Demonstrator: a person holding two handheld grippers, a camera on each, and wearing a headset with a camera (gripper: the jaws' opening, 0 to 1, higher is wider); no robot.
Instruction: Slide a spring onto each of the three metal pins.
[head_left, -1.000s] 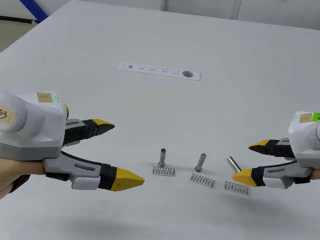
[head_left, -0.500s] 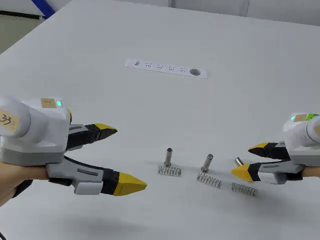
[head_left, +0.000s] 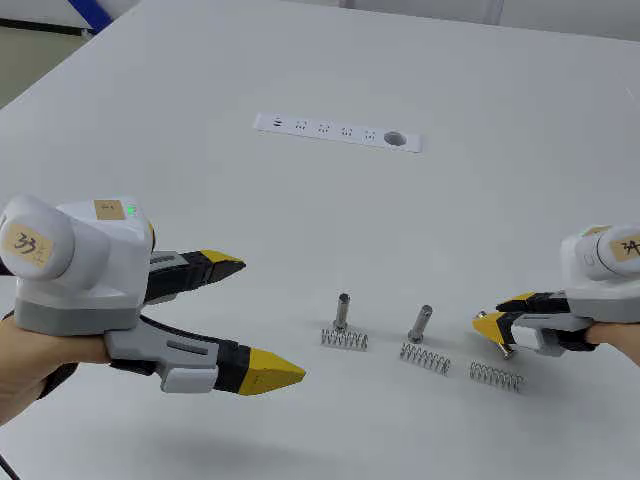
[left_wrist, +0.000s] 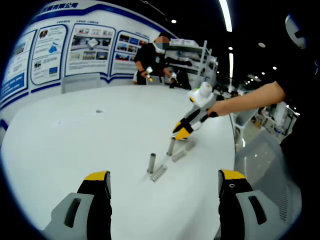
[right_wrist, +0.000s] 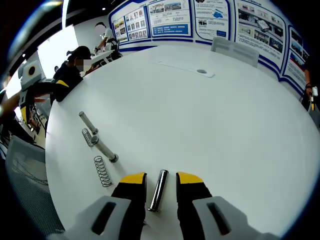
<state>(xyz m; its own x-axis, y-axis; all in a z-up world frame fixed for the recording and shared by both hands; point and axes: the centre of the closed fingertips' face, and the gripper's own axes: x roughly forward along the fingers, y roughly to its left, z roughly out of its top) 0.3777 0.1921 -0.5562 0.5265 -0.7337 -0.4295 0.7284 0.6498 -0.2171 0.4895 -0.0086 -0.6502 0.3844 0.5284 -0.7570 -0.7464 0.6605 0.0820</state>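
Left gripper (head_left: 260, 318): jaws spread wide, empty. Three small steel coil springs (head_left: 425, 357) lie in row: likely light, squashy; pinch softly across coils. Right gripper (right_wrist: 160, 177): jaws close astride lying smooth silver metal pin (right_wrist: 158, 191), slim gaps, not yet clamped. Pin probably stiff, slippery; take mid-shaft. Two other pins (head_left: 342, 310) stand just behind springs.

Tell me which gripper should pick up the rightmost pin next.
Right. The right gripper straddles that pin, with one jaw on each side and small gaps showing. The left gripper hovers wide open, well away from it.
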